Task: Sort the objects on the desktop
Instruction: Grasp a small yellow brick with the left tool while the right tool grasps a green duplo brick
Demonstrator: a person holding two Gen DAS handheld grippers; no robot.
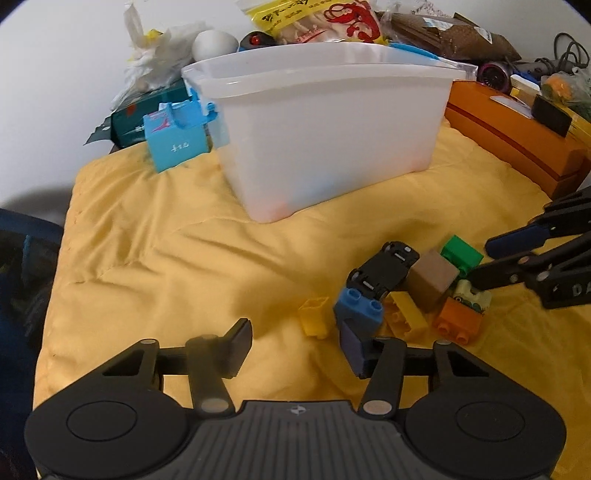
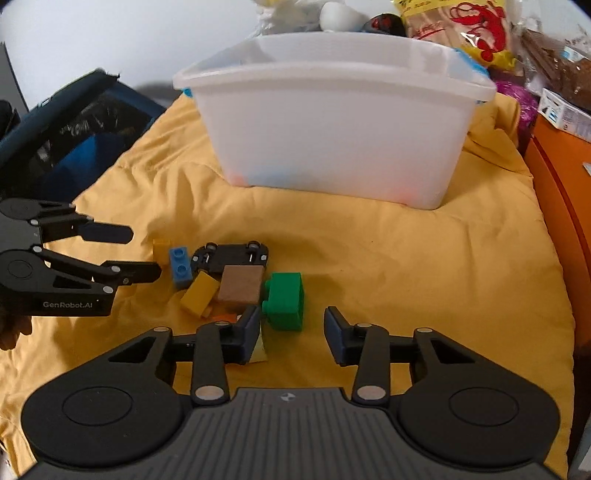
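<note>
A pile of toys lies on the yellow cloth [image 1: 166, 258]: a small yellow brick [image 1: 314, 316], a blue brick [image 1: 360, 309], an upturned black toy car [image 1: 382, 271], a brown block [image 1: 432, 282], a green brick [image 1: 461, 254], an orange brick [image 1: 458, 319] and a long yellow brick [image 1: 406, 314]. My left gripper [image 1: 295, 345] is open and empty, just short of the small yellow brick and blue brick. My right gripper [image 2: 293, 338] is open and empty, with the green brick [image 2: 284, 301] just ahead between its fingers. The white tub [image 1: 325, 122] stands behind the pile.
An orange box [image 1: 517, 136] lies at the right edge. A light blue carton [image 1: 175, 140], snack bags [image 1: 317, 18] and other clutter stand behind the tub. A dark blue bag [image 2: 81, 136] sits off the cloth's left side.
</note>
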